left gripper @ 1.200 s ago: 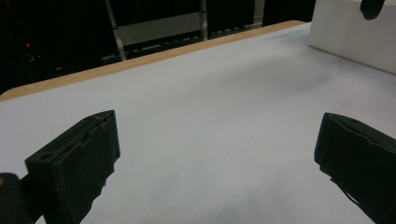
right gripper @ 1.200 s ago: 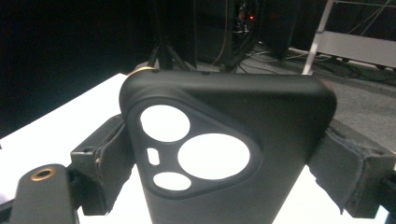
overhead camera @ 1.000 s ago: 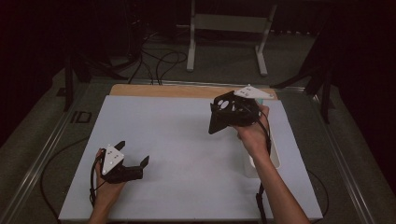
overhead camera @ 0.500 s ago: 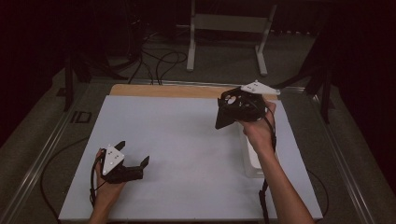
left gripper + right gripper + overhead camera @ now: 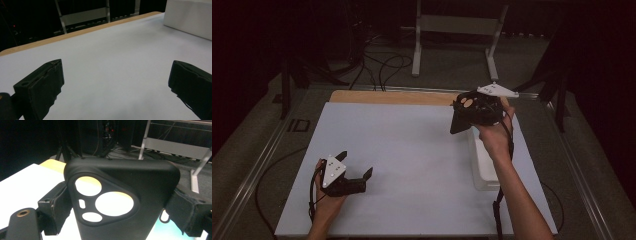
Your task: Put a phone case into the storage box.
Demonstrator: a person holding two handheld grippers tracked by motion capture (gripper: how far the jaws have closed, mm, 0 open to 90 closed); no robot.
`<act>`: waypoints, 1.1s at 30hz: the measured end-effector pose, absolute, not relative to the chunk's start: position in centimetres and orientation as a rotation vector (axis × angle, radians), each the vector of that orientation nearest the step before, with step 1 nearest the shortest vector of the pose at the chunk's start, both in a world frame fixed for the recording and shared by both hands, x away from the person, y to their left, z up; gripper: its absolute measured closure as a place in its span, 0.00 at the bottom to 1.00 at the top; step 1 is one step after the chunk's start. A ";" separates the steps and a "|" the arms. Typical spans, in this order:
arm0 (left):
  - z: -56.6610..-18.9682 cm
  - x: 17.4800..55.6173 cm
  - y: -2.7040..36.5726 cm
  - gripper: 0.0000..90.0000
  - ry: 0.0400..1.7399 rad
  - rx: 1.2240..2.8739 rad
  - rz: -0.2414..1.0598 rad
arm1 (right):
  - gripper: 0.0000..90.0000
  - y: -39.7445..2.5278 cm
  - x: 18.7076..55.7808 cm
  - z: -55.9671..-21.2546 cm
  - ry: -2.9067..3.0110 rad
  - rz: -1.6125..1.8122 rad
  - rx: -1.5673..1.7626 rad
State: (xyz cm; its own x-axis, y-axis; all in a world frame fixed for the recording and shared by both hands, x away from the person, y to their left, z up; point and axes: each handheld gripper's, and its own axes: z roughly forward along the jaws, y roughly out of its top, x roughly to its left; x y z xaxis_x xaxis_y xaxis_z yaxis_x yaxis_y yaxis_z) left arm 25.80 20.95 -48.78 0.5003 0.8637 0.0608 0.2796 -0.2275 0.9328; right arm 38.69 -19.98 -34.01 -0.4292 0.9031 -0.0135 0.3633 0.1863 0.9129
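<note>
A black phone case (image 5: 120,195) with a three-hole camera cutout stands upright between my right gripper's (image 5: 120,215) jaws, which are shut on its two sides. In the high view the right gripper (image 5: 468,114) holds the case (image 5: 460,121) in the air over the far right of the table, just above the far end of a white bin (image 5: 484,167). My left gripper (image 5: 357,163) rests on the white table top (image 5: 412,150) at the near left. Its jaws stand wide open with nothing between them, as the left gripper view (image 5: 115,85) shows.
The white bin (image 5: 190,17) lies along the table's right side. A wooden strip (image 5: 387,96) edges the far side of the table. Beyond it are a metal stand (image 5: 457,25) and cables on a dark floor.
My right gripper has carried the phone case to the right and toward the far edge. The left gripper has stayed where it was.
</note>
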 end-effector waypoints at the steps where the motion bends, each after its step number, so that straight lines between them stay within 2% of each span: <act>1: -48.8 25.8 21.0 0.01 0.966 1.762 0.744 | 0.15 -20.1 38.8 -34.0 1.886 1.213 1.186; 33: -48.7 25.8 21.1 0.01 0.976 1.749 0.743 | 0.15 -24.3 40.6 -34.2 1.773 1.092 1.310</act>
